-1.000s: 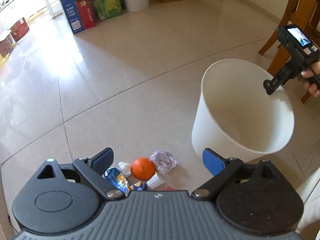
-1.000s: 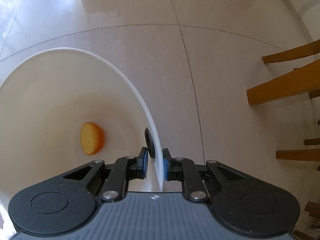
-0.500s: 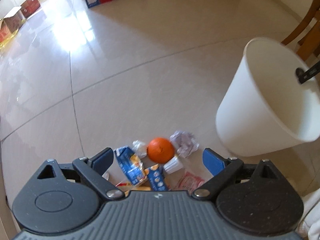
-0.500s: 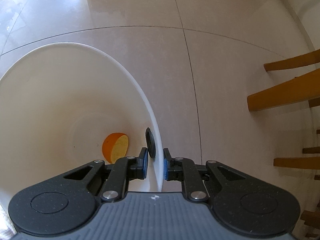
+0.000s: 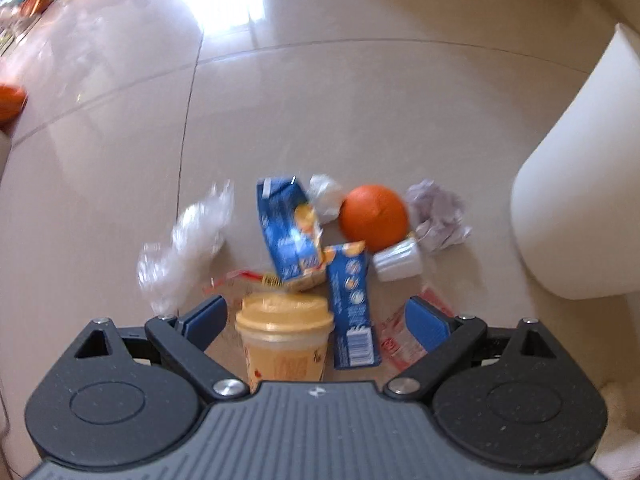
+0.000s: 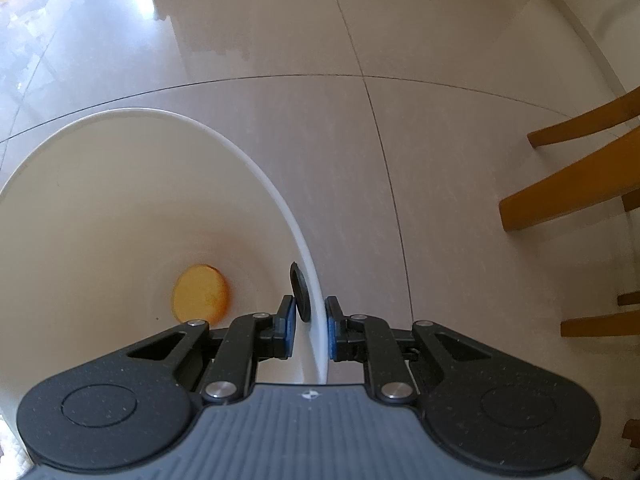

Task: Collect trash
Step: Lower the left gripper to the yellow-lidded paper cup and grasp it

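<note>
A pile of trash lies on the tiled floor in the left wrist view: an orange [image 5: 374,216], two blue cartons [image 5: 290,232], a crumpled paper ball [image 5: 438,216], a small white cup [image 5: 398,260], clear crumpled plastic [image 5: 188,244], a red wrapper [image 5: 404,340] and a yellow-lidded cup [image 5: 284,340]. My left gripper [image 5: 316,322] hangs open over the pile, its fingers either side of the yellow cup and a carton. The white bin [image 5: 580,200] stands to the right. My right gripper [image 6: 308,328] is shut on the bin's rim [image 6: 316,320]. An orange half [image 6: 200,294] lies inside the bin.
Wooden chair legs [image 6: 568,184] stand right of the bin. Another orange thing [image 5: 10,102] shows at the far left edge of the left wrist view. Bright glare lies on the tiles farther out.
My left gripper has dropped toward the trash pile, bringing the yellow-lidded cup and clear plastic into view. The bin, held by my right gripper, has shifted a little and the orange half rolled inside.
</note>
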The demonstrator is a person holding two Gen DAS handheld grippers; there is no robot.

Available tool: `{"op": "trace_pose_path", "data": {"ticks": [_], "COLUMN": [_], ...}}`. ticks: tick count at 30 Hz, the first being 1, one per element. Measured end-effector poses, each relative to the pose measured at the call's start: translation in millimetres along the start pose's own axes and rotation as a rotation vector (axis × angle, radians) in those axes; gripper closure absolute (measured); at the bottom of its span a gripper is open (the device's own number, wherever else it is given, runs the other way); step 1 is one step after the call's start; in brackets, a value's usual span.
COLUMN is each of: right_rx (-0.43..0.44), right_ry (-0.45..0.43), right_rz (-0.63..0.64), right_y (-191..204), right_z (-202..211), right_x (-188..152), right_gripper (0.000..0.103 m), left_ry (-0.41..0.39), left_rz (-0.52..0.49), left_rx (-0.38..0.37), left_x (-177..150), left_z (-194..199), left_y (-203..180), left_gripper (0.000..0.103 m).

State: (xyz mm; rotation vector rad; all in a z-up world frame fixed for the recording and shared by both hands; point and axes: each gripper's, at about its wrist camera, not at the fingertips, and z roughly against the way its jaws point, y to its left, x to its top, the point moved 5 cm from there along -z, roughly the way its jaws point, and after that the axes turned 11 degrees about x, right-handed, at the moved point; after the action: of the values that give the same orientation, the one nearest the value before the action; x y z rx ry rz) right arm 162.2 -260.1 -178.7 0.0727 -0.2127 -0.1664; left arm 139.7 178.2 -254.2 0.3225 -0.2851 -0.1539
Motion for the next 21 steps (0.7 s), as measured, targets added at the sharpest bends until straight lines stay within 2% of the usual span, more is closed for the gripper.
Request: {"op": "trace_pose_path", "data": {"ticks": [2,8,15,18,21], "right_rx": [0.002,-0.003,-0.014,-0.028,-0.034], "right_ry": [0.002,0.026,0.059,0.061,0.062], "right_rz": [0.009,0.036,0.051,0.050,0.048], "right_y": [0.3,4.3,11.2,12.3,14.4], "right_z": [-0.1,-1.5,-3.9,-5.1,-5.2], "right_x": [1.0,4.3,10.8,11.7,12.0], "right_gripper": [0.085,0.085,0.085,0.085,0.084], "left_ry": [-0.006,-0.023,0.035,0.028,0.039], "left_rz": [0.012,-0.117,-0.114,-0.129,-0.116], "left_rx": [0.003,0.054,0.025,0.036,0.014], "left_x": [-14.3,-36.9,-53.1,-55.0,-54.7], "left_z": [-8.2,-32.2,-68.7,-81.4,-92.2], "left_y": [1.6,0.9,4.3,2.7,3.9], "left_gripper": [0.008,0.007,0.008,0.008,0.006]}}
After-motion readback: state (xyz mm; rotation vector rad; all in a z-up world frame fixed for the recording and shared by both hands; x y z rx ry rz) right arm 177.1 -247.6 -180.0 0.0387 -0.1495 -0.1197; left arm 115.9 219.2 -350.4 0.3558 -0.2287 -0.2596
